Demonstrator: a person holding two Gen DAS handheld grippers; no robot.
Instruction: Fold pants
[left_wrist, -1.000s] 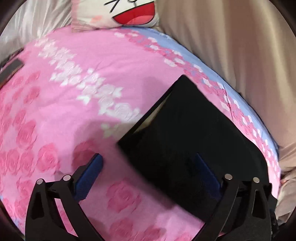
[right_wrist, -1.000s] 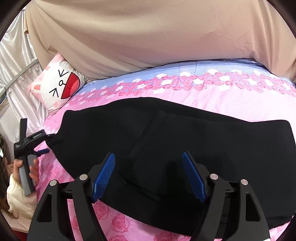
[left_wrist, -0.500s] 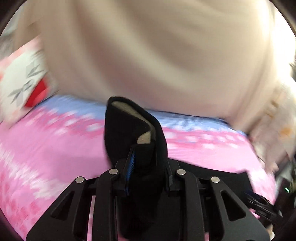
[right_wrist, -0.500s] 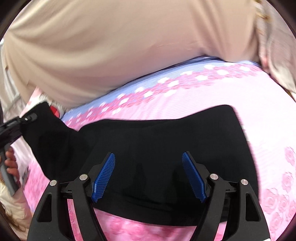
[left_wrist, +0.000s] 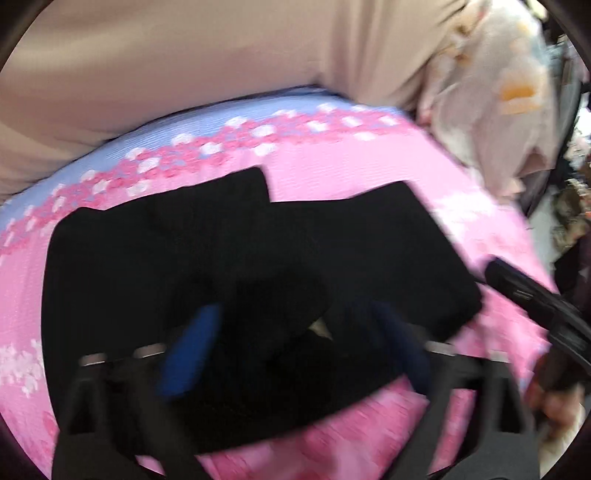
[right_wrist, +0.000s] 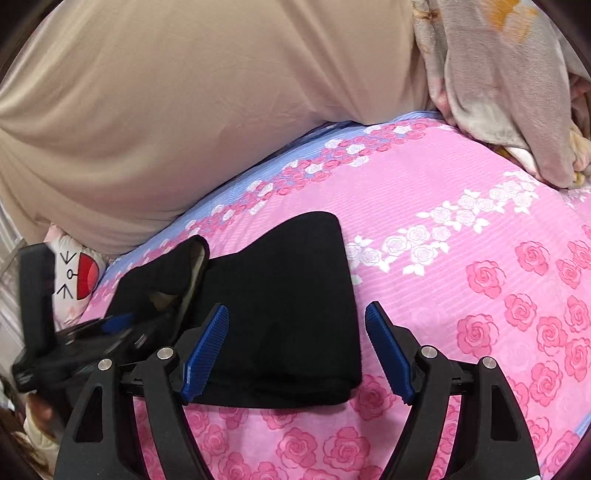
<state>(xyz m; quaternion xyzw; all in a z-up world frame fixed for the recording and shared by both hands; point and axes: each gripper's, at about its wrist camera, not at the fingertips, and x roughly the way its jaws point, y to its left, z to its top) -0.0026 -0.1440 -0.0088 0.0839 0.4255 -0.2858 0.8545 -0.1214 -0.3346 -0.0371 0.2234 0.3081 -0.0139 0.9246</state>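
Black pants (right_wrist: 288, 295) lie on the pink rose bedsheet (right_wrist: 480, 258), doubled over themselves. In the blurred left wrist view the pants (left_wrist: 184, 240) fill the middle, with a folded-over end lying loose on top. My left gripper (left_wrist: 295, 350) hovers over that end; its jaws are opening, wide apart, and the pads do not press the cloth. In the right wrist view the left gripper (right_wrist: 110, 328) sits at the pants' left side beside a turned-up end with pale lining. My right gripper (right_wrist: 297, 350) stands open over the near right part of the pants, holding nothing.
A beige cloth (right_wrist: 184, 110) hangs along the far side of the bed. A cartoon-face pillow (right_wrist: 77, 273) lies at the left and a grey patterned blanket (right_wrist: 498, 74) is heaped at the far right. A person's hand (right_wrist: 37, 410) holds the left tool.
The left gripper shut on the pants' left end, carried it up and across over the rest, and has now opened and let it drop. The right gripper slid towards the pants' right end.
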